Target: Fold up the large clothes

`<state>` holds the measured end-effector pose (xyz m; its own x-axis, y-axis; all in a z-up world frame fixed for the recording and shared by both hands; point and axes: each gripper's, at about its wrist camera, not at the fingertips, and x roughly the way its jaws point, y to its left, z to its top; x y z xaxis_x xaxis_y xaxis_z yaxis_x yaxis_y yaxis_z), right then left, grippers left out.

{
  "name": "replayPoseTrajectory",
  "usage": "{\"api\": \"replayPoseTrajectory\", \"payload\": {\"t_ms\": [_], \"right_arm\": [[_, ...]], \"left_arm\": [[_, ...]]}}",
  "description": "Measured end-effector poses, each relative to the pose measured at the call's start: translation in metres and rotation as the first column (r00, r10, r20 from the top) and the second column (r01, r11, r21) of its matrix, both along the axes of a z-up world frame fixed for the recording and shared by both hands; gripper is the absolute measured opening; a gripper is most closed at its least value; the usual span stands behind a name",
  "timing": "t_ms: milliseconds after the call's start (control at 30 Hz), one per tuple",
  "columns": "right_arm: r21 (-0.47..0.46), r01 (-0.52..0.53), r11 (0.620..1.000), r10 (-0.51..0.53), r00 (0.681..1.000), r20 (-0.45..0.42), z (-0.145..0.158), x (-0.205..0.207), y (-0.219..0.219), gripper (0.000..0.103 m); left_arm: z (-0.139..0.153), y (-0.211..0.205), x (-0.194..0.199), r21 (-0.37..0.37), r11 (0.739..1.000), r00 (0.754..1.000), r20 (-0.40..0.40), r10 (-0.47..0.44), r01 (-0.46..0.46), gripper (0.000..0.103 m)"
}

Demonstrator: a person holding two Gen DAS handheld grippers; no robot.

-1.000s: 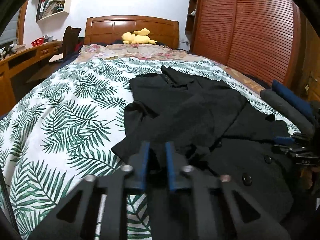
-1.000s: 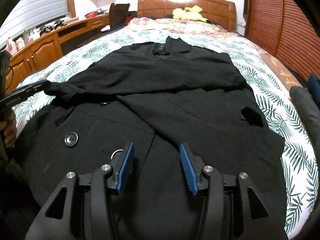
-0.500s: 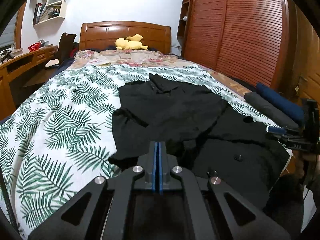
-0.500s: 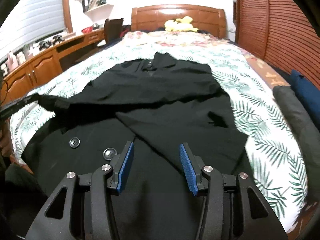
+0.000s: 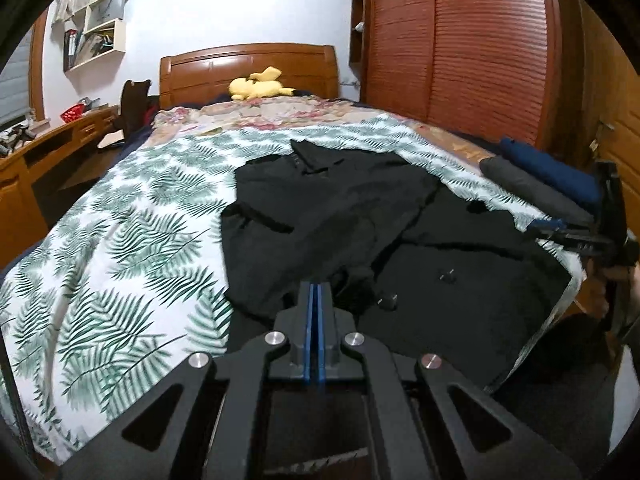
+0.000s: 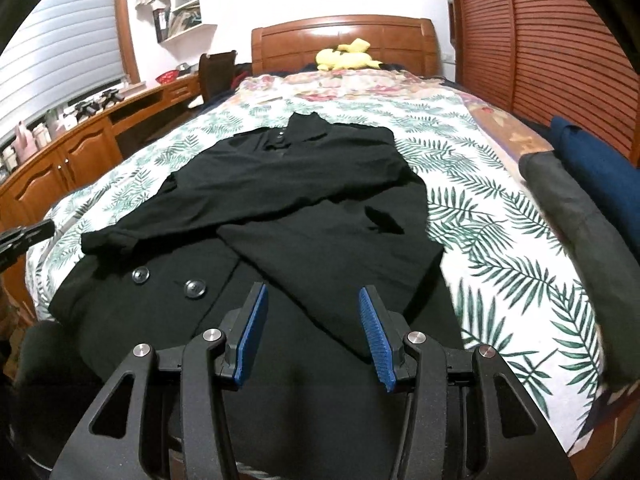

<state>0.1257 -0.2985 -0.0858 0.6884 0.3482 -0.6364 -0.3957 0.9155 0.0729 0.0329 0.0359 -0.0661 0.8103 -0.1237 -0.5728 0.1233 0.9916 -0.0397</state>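
A large black coat lies on the bed with both sleeves folded across its front; it also shows in the right wrist view. Its hem hangs over the near bed edge. My left gripper is shut and empty, held above the coat's left side near the sleeve cuff. My right gripper is open and empty above the coat's lower front, near two buttons. The right gripper also shows at the right edge of the left wrist view.
The bed has a leaf-print cover and a wooden headboard with a yellow plush toy. Folded grey and blue clothes lie on the right bed edge. A wooden desk stands left, a wardrobe right.
My left gripper closed its jaws with nothing between them and pulled back and up from the coat. My right gripper also rose and backed away, staying open. The sleeve stays folded across.
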Motion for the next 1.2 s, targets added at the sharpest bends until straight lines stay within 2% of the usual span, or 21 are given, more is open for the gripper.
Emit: {"api": "replayPoseTrajectory", "payload": {"t_ms": [67,333,567,733,900,967,1033,1200], "right_arm": [[-0.010,0.004,1.000,-0.004,1.000,-0.001,0.000,0.000,-0.006,0.048],[-0.084,0.023,0.996,-0.027,0.999,-0.047,-0.016,-0.001,-0.031,0.056],[-0.150,0.047,0.988,-0.061,0.994,-0.095,-0.035,0.000,-0.045,0.057],[-0.174,0.086,0.981,-0.111,0.984,-0.142,-0.046,0.007,-0.058,0.058],[-0.157,0.048,0.986,-0.075,0.983,-0.168,-0.047,0.004,-0.060,0.059],[-0.139,0.019,0.990,-0.042,0.985,-0.167,-0.045,0.000,-0.057,0.051],[-0.109,-0.004,0.994,-0.013,0.988,-0.154,-0.041,-0.005,-0.056,0.030],[-0.098,-0.011,0.995,-0.002,0.991,-0.137,-0.036,-0.007,-0.053,0.030]], "left_arm": [[-0.005,0.004,-0.003,0.008,1.000,1.000,-0.013,0.008,-0.007,0.001],[-0.041,0.026,-0.002,0.031,0.998,0.989,-0.140,0.053,-0.049,0.019],[-0.071,0.037,0.002,0.047,0.996,0.969,-0.232,0.083,-0.074,0.025],[-0.079,0.042,0.004,0.026,0.996,0.965,-0.246,0.094,-0.090,0.032],[-0.081,0.040,0.008,0.056,0.993,0.964,-0.238,0.118,-0.108,0.038],[-0.081,0.041,0.010,0.053,0.992,0.964,-0.236,0.126,-0.116,0.039],[-0.080,0.042,0.010,0.047,0.991,0.963,-0.235,0.130,-0.123,0.040],[-0.078,0.039,0.003,0.044,0.994,0.963,-0.246,0.109,-0.101,0.039]]}}
